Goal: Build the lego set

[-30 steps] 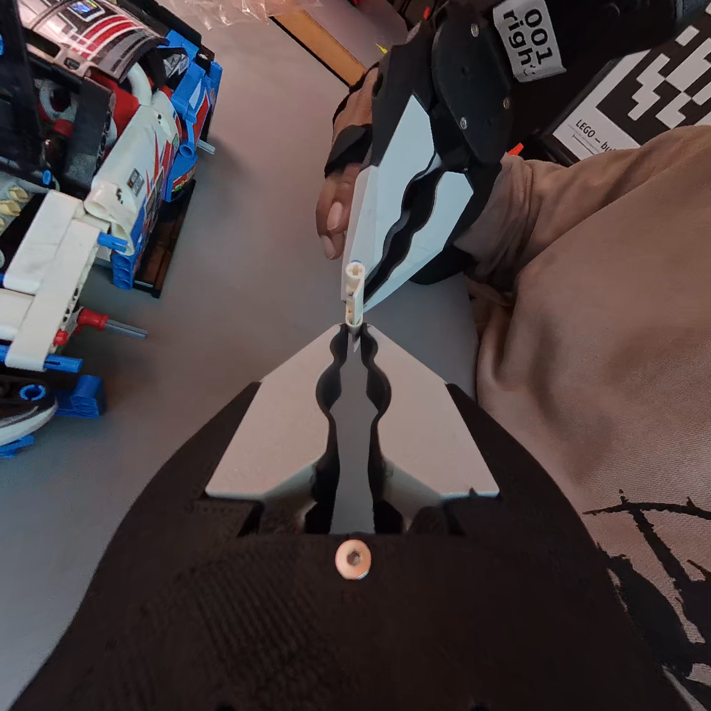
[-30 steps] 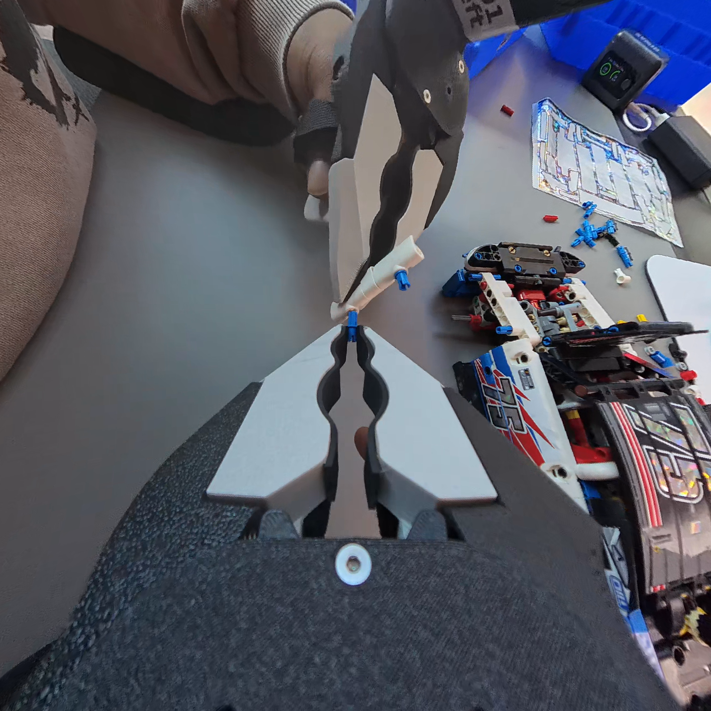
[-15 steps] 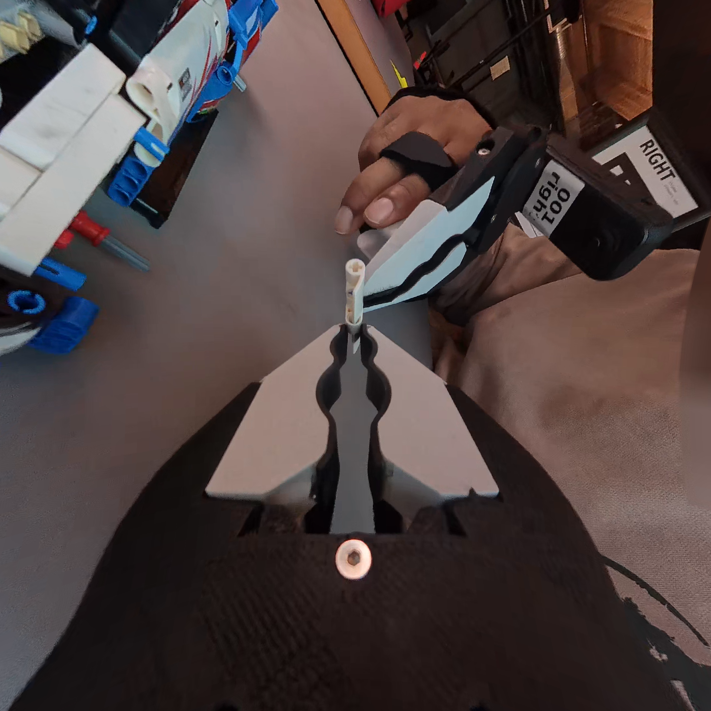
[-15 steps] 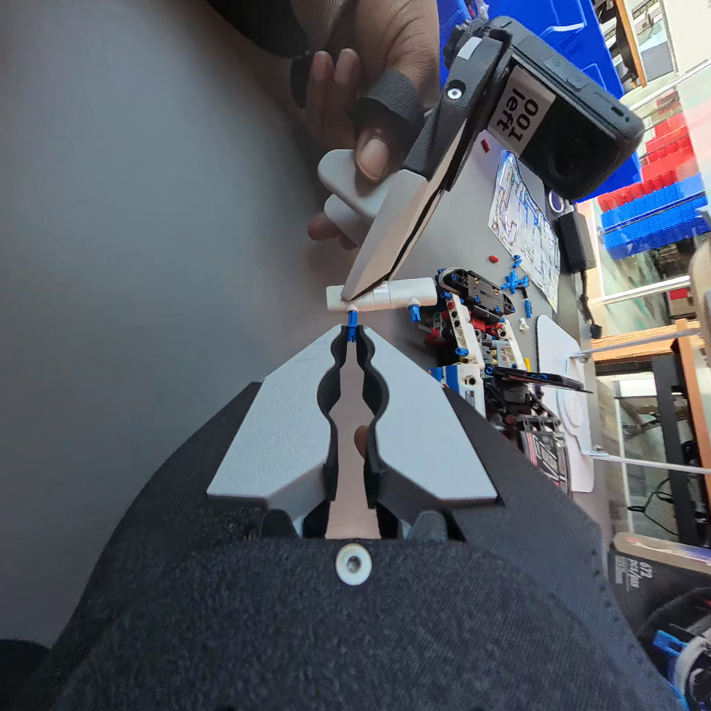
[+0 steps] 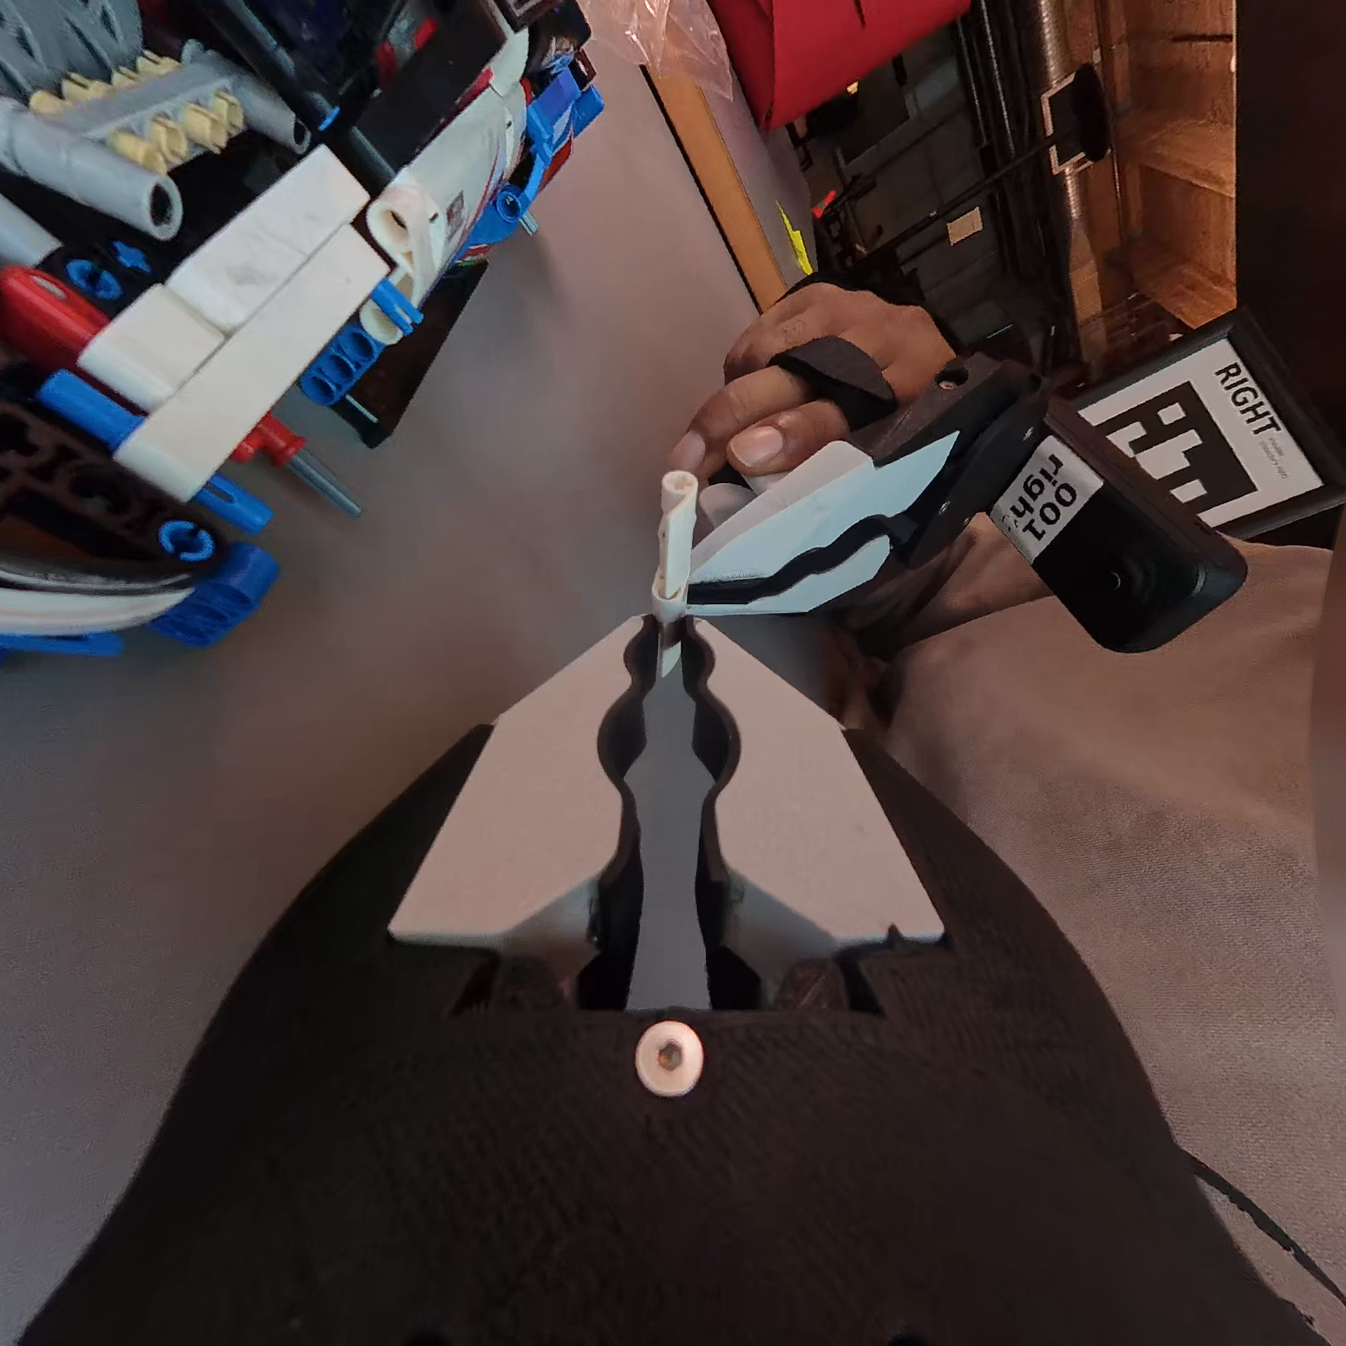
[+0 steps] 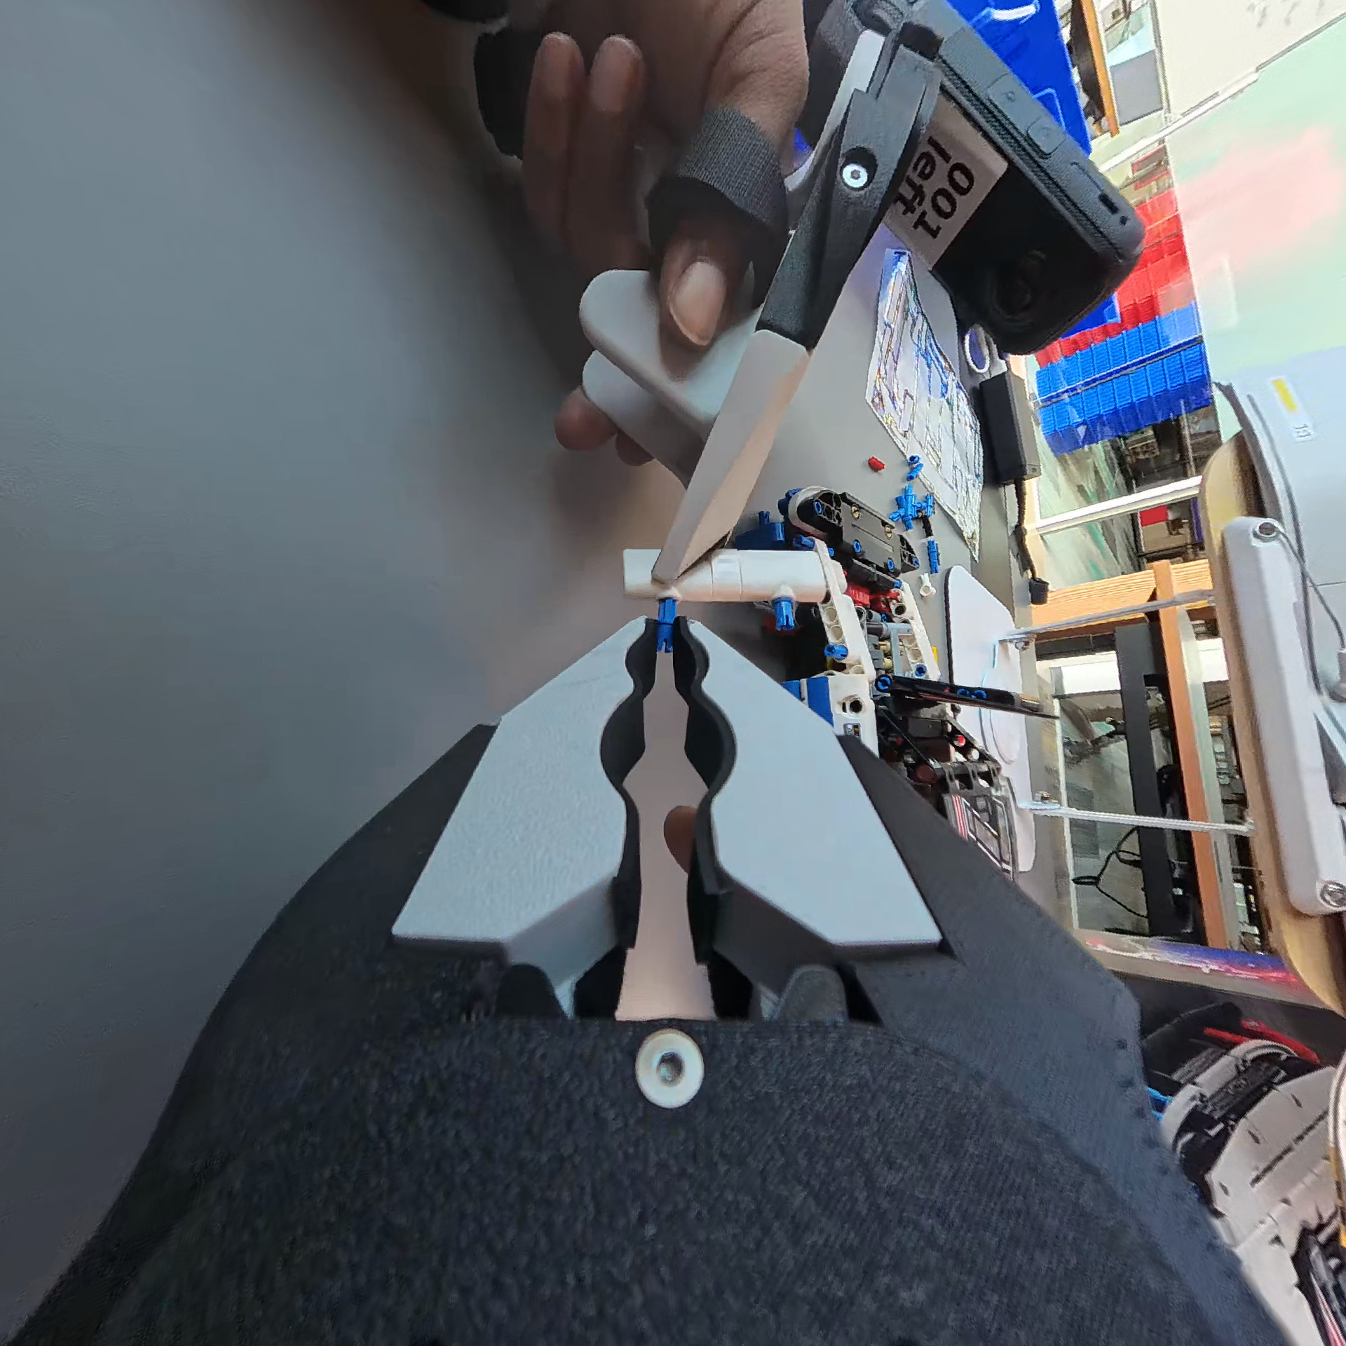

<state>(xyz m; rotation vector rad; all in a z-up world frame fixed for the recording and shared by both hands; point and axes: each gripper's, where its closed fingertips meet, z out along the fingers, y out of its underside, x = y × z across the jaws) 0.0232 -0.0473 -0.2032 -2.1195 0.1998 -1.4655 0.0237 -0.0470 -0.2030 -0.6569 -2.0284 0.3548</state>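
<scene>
While the left claw (image 5: 668,625) pinches one white beam (image 5: 674,542), the right claw (image 6: 664,632) nips one blue pin (image 6: 663,628). Two blue pins protrude beneath that beam.

Grey table (image 6: 218,510); on it: partly built car (image 5: 240,240), sticker sheet (image 6: 921,393), loose blue pins (image 6: 914,504).

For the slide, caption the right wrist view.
Right gripper pushes a blue pin into the white beam clamped by the left gripper.
</scene>
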